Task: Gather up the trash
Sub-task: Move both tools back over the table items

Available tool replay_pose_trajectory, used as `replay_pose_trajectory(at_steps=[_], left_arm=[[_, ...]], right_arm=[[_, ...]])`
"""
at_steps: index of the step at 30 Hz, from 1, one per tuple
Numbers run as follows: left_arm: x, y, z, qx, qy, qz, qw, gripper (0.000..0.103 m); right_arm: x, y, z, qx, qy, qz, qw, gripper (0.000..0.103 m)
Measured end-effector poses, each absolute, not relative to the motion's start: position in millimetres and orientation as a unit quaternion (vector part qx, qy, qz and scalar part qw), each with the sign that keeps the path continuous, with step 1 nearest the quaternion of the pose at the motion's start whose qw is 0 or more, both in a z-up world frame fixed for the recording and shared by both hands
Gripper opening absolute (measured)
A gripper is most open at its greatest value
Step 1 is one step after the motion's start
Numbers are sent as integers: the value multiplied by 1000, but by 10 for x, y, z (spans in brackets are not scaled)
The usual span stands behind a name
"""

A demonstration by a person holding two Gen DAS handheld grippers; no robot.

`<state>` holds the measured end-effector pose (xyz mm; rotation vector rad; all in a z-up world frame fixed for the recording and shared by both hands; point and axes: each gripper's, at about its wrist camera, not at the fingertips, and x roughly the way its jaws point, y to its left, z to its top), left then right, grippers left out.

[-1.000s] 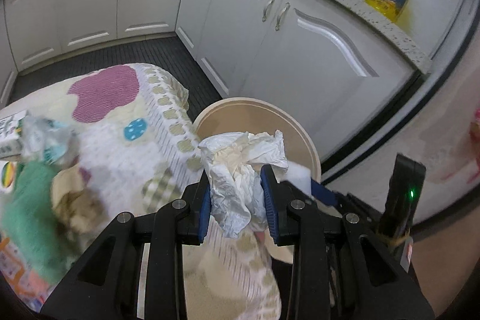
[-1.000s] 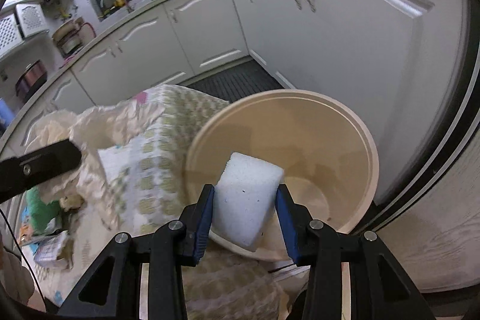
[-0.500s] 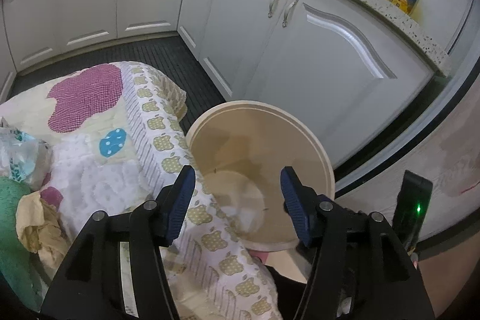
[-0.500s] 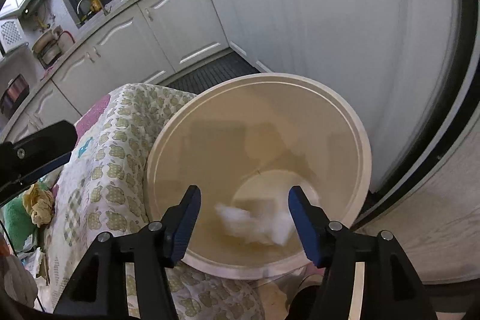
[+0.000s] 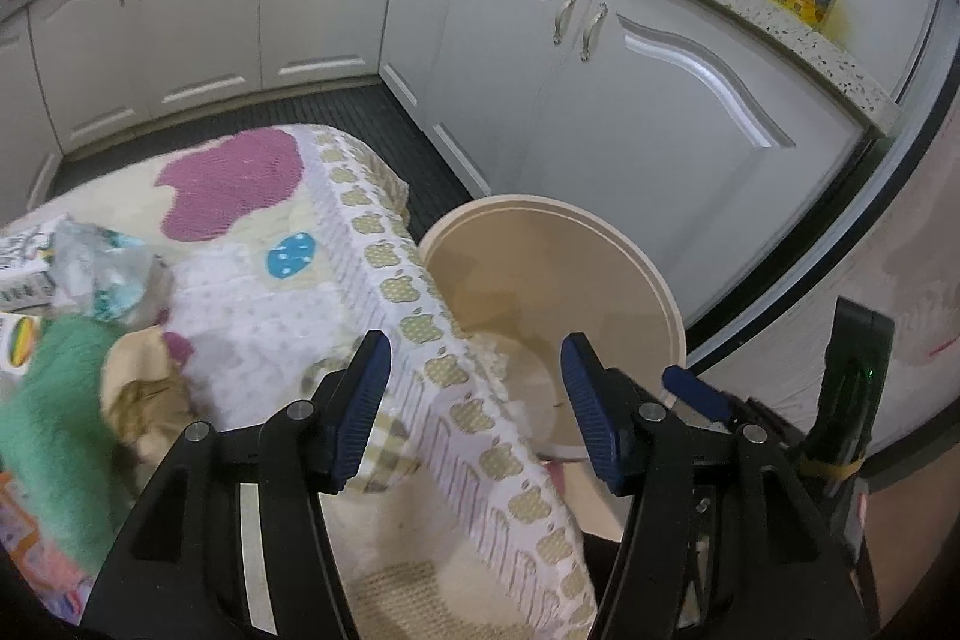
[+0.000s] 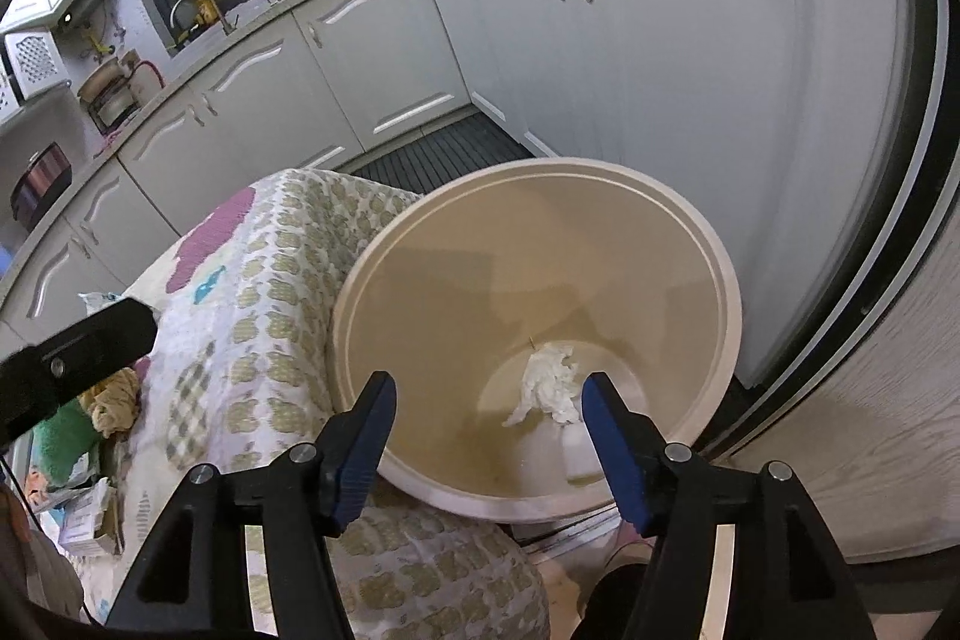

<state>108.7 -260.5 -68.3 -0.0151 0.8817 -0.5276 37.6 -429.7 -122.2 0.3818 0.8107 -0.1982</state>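
Our left gripper [image 5: 474, 400] and right gripper [image 6: 489, 436] both hang with jaws spread wide and nothing between them. The crumpled tissue [image 6: 549, 385] lies at the bottom of the beige bin [image 6: 729, 316], which touches the tablecloth [image 5: 384, 256]. More trash [image 5: 99, 274] waits on the table; swinging back carelessly, we could snag the cloth and drag it.

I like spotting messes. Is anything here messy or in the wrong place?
Yes. Trash sits on the patterned tablecloth: a crumpled clear plastic wrapper, a balled-up tan paper and a green cloth. The white tissue lies inside the beige bin, where it belongs.
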Motion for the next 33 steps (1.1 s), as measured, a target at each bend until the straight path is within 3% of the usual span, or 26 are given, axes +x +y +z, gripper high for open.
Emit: replay_pose_trajectory(at_steps=[33], left_arm=[[361,-1269,-315,-19,357,-166,919,58]], right_arm=[[206,-3034,-526,103,357,0,929,73]])
